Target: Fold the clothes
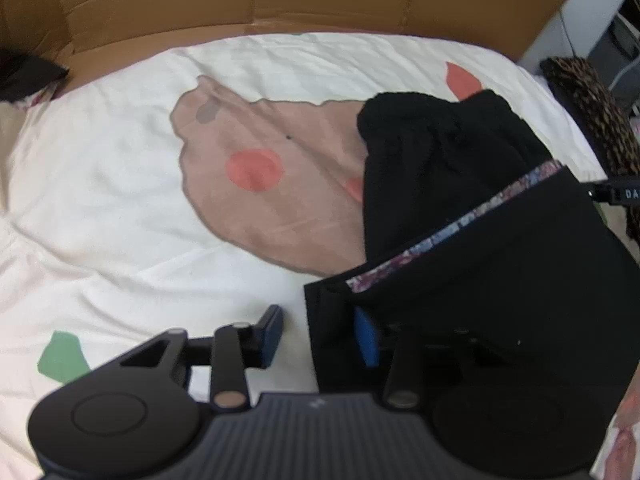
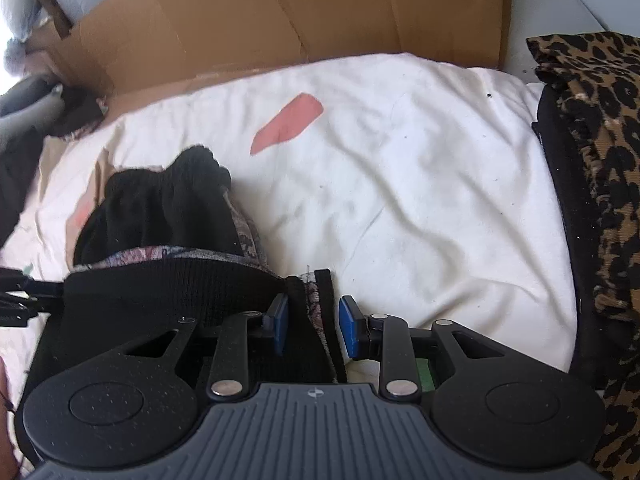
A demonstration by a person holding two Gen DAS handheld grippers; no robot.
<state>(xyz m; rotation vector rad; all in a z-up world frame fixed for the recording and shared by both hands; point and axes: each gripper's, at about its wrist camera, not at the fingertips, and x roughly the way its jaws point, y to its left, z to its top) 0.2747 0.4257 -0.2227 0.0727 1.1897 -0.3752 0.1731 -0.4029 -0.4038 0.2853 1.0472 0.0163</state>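
black garment with floral-lined edge, folded over itself, lying on white patterned bedding

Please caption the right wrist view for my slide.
Right gripper open astride the black garment's edge on a white duvet, cardboard behind.

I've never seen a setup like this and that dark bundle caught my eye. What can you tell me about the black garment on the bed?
The black knit garment lies folded on the white printed bedcover, its gathered end bunched up at the far side. A patterned purple-grey trim runs across it. Its near edge sits between the open blue-padded fingers of the right gripper, and one corner reaches between those of the left gripper.
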